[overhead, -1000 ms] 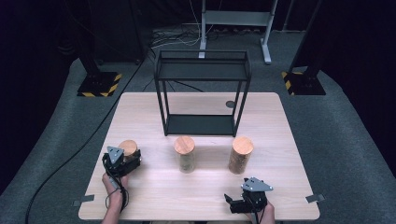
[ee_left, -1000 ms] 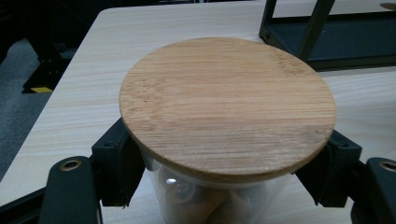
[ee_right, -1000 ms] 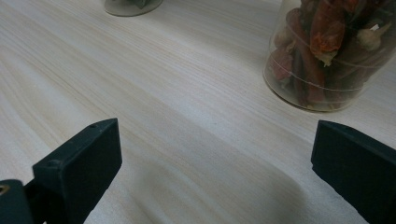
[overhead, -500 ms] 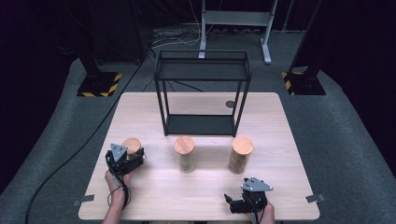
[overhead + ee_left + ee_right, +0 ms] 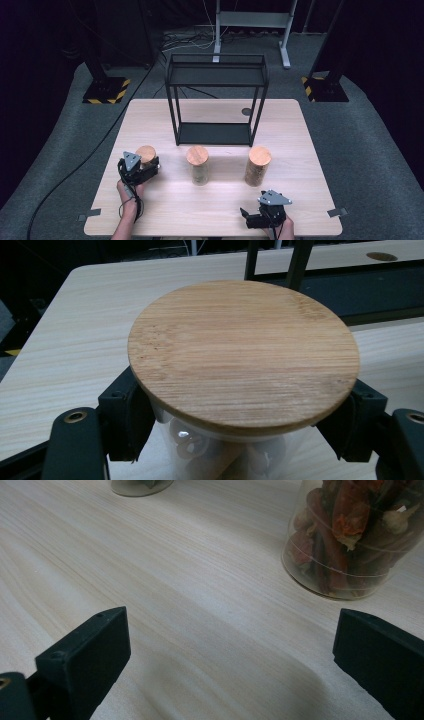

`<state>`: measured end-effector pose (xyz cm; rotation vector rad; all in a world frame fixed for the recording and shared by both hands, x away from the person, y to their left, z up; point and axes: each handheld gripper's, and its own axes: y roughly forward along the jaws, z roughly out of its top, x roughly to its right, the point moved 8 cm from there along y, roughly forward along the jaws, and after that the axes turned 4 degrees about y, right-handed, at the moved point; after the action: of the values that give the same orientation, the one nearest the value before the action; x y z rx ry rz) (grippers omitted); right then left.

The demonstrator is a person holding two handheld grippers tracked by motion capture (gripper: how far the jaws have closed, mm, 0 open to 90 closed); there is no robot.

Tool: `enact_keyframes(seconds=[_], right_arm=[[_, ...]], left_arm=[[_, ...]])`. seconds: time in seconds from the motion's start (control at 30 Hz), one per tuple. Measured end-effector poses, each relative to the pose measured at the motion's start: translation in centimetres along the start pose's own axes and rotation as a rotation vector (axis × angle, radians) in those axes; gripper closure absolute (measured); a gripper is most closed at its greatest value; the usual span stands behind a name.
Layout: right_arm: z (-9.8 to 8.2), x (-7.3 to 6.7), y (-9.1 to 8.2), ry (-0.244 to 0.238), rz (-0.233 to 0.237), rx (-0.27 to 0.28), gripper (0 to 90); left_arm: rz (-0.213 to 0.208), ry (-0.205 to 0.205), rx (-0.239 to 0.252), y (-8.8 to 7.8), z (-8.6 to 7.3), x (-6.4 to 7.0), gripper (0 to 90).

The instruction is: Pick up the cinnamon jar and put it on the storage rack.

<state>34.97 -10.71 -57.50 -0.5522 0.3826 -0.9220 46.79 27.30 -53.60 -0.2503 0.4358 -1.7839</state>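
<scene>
A clear glass jar [image 5: 220, 450] with a round, flat bamboo lid [image 5: 244, 352], fine grain running across it, stands near the left front of a pale wood-grain table [image 5: 310, 130]. The left gripper [image 5: 141, 169] has its black jaws clamped on the jar's sides just under the lid. Two more jars with matching lids stand in the same row: a middle jar [image 5: 198, 165] and a right jar [image 5: 257, 166] packed with dried red chillies. Behind them sits a black metal wire-frame shelf [image 5: 216, 100]. The right gripper [image 5: 227, 680], near the table's front edge, has its jaws spread wide and holds nothing.
</scene>
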Motion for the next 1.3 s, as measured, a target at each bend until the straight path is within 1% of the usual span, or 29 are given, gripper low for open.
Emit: enact_keyframes(seconds=[0.57,1.3], right_arm=[[0.0,0.0,0.0,0.001,0.0,0.0,1.2],[0.0,0.0,0.0,-0.002,0.0,-0.002,1.2]], left_arm=[[-0.027,0.021,0.004,0.8,0.9,1.4,25.0],[-0.073,0.043,0.013,2.1,2.4,3.6,25.0]])
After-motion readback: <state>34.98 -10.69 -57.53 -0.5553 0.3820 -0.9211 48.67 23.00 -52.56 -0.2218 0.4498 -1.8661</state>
